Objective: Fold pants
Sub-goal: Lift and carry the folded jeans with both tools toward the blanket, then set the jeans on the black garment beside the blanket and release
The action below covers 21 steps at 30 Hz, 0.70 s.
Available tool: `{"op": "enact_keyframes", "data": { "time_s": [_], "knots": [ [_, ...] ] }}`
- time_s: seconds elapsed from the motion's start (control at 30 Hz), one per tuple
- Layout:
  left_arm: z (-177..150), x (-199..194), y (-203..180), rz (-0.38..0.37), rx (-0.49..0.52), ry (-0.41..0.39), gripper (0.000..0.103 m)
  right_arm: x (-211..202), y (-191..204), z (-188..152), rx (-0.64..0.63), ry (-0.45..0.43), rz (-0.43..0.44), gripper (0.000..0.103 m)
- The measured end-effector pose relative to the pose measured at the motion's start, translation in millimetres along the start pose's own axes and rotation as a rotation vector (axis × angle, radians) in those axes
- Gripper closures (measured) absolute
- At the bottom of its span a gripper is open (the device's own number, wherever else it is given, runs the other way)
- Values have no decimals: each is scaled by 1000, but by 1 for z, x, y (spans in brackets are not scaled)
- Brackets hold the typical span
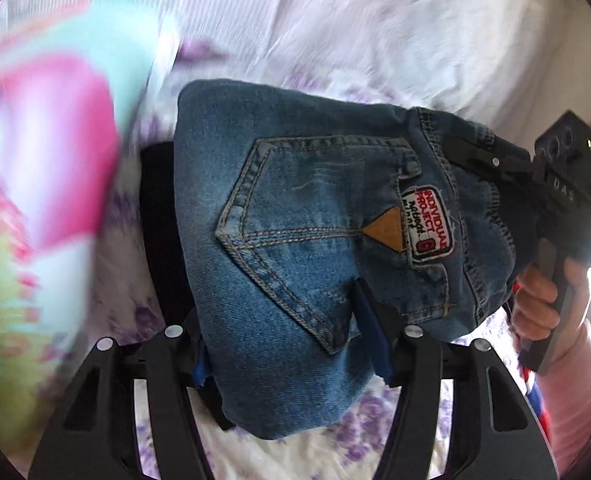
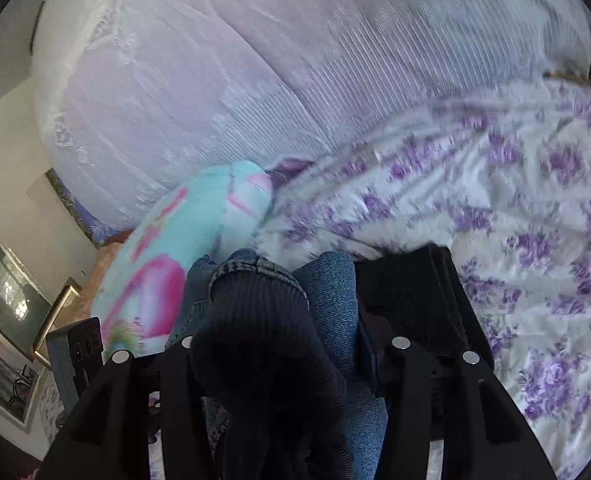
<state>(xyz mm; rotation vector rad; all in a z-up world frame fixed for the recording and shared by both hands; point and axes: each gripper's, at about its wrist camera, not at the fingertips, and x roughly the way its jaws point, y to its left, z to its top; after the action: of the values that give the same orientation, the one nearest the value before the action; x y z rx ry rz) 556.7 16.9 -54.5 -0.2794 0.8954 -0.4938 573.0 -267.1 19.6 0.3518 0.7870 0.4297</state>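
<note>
Both my grippers clamp the folded blue denim pants (image 1: 295,224): left gripper (image 1: 291,344) at one end, right gripper (image 2: 279,320) on the dark ribbed waistband. I hold the bundle's long axis spanning between them, above the purple-flowered white bedsheet (image 2: 495,216).

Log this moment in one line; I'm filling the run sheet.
jeans: folded, carried | left gripper: gripping jeans | right gripper: gripping jeans | below: bed sheet

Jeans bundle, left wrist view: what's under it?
Under the folded jeans: floral bedsheet shows around the lower edge, and something black pokes out at left. The rest beneath is covered.
</note>
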Motion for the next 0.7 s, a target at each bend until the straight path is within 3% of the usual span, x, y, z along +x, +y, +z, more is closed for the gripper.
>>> {"op": "enact_keyframes", "data": {
  "time_s": [0.07,0.13,0.2,0.33,0.43,0.5,0.57,0.7],
  "knots": [
    [-2,8,9,2,-34,2,34,14,-19,-6,43,-1,-7,50],
    [-2,9,10,7,-38,-15,27,19,-30,-9,56,-10,-27,43],
    [-1,5,5,59,-7,-32,21,16,-28,-10,21,-28,-82,31],
    [-1,-13,-34,256,165,-87,14,-18,-8,-5,-42,-90,-143,23],
    [-2,-36,-68,445,342,-191,5,-52,10,-4,-76,-140,-163,21],
    [-10,-56,-86,510,409,-239,4,-80,32,-12,-120,-171,-168,9],
    [-18,-76,-99,514,423,-265,4,-111,56,-30,-163,-209,-163,3],
    [-41,-122,-118,512,402,-311,4,-165,85,-77,-154,-292,-149,3]
  ]
}}
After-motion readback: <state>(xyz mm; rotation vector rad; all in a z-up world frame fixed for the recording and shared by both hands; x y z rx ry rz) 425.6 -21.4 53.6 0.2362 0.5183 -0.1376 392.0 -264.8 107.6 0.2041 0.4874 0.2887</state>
